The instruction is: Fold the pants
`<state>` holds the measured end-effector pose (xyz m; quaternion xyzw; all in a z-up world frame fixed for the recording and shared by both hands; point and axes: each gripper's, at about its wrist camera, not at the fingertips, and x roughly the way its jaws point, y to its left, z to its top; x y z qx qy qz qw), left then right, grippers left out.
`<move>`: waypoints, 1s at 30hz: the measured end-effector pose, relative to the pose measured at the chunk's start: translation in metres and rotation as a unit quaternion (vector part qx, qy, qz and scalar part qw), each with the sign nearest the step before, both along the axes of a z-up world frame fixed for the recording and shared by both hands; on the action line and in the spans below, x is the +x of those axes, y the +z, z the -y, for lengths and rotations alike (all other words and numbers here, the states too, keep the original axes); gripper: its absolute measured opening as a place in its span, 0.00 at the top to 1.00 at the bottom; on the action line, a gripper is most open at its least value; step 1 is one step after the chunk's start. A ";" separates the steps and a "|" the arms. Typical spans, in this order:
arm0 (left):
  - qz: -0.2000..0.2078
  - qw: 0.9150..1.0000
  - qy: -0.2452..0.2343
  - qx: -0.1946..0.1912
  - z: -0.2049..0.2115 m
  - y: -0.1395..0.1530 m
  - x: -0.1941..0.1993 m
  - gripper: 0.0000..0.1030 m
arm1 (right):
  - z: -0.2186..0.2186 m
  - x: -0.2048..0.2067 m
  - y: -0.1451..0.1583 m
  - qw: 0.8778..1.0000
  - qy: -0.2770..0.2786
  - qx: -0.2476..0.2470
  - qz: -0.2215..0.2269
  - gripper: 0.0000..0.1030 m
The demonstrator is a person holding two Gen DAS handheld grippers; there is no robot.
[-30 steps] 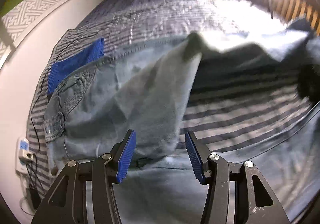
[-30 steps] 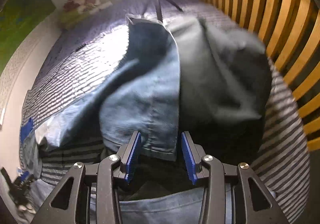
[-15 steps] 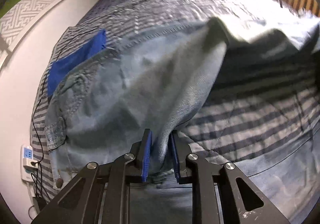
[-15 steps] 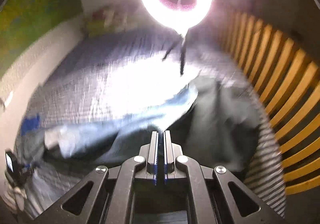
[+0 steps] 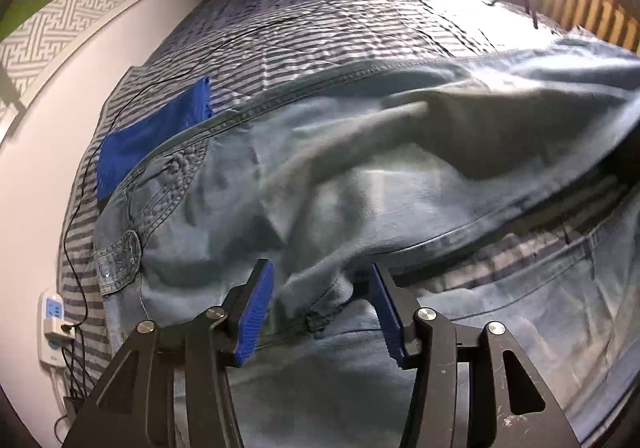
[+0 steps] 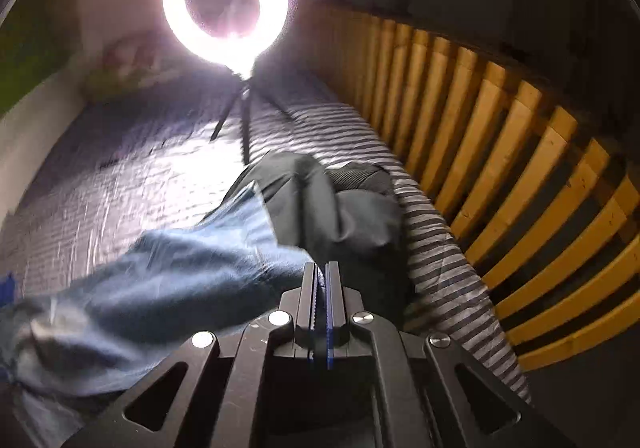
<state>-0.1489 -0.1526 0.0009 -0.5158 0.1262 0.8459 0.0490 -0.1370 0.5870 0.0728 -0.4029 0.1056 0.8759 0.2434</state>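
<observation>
Light blue jeans (image 5: 320,176) lie spread on the striped bed sheet (image 5: 340,20), waistband at the left and one leg folded over toward the right. My left gripper (image 5: 320,304) is open at the near edge, and a bunched fold of the crotch sits between its blue pads (image 5: 256,308) without being pinched. In the right wrist view my right gripper (image 6: 321,280) is shut at the end of a jeans leg (image 6: 180,280), which stretches away to the left, lifted off the bed. The pinched edge itself is hidden by the fingers.
A dark grey garment (image 6: 344,208) lies heaped just beyond the right gripper. A ring light (image 6: 226,0) on a tripod stands on the bed. A wooden slatted rail (image 6: 500,152) borders the right side. A blue cloth (image 5: 156,132), a black cable (image 5: 80,208) and a wall socket (image 5: 54,312) are at the left.
My left gripper, shut on the jeans half a second ago, has opened. My right gripper closed on the leg end and has risen, pulling the leg up and over.
</observation>
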 end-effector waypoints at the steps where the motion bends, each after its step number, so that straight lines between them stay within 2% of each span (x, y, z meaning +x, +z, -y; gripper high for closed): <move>1: 0.003 1.000 0.005 0.002 0.002 -0.001 0.000 0.48 | -0.001 -0.003 -0.001 1.000 -0.005 0.012 0.003 0.97; 4: -0.005 0.999 0.034 0.024 0.023 0.001 0.008 0.48 | 0.009 -0.018 -0.016 0.994 0.023 0.078 0.074 0.96; 5: -0.009 0.998 0.051 0.033 0.035 0.001 0.011 0.48 | 0.014 -0.019 -0.017 0.992 0.029 0.091 0.086 0.94; 7: -0.010 0.995 0.085 0.044 0.060 -0.002 0.019 0.48 | 0.023 -0.013 -0.010 0.991 0.026 0.108 0.077 0.82; 8: -0.010 0.994 0.104 0.043 0.072 -0.004 0.023 0.48 | 0.027 -0.009 -0.005 0.991 0.024 0.109 0.069 0.67; 9: -0.009 0.992 0.118 0.045 0.084 -0.005 0.027 0.48 | 0.030 -0.005 0.001 0.992 0.022 0.108 0.056 0.61; 13: -0.024 0.987 0.151 0.058 0.115 0.006 0.044 0.48 | 0.049 -0.001 0.024 0.992 0.036 0.116 0.016 0.60; 16: -0.049 0.983 0.161 0.074 0.126 0.028 0.052 0.48 | 0.059 -0.002 0.038 0.993 0.057 0.104 -0.009 0.60; 19: -0.068 0.981 0.158 0.089 0.128 0.052 0.051 0.48 | 0.063 -0.005 0.042 0.993 0.082 0.079 -0.012 0.60; 22: -0.089 0.982 0.148 0.081 0.122 0.080 0.043 0.48 | 0.066 -0.013 0.037 0.993 0.110 0.047 -0.012 0.60; 25: -0.105 0.983 0.131 0.072 0.108 0.110 0.018 0.48 | 0.081 -0.035 0.036 0.987 0.163 0.016 -0.012 0.60; 28: -0.092 0.988 0.101 0.068 0.088 0.120 -0.020 0.37 | 0.110 -0.073 0.030 0.976 0.216 0.017 0.000 0.56; 30: -0.080 0.993 0.078 0.038 0.068 0.112 -0.049 0.36 | 0.132 -0.106 0.018 0.969 0.245 0.008 0.017 0.52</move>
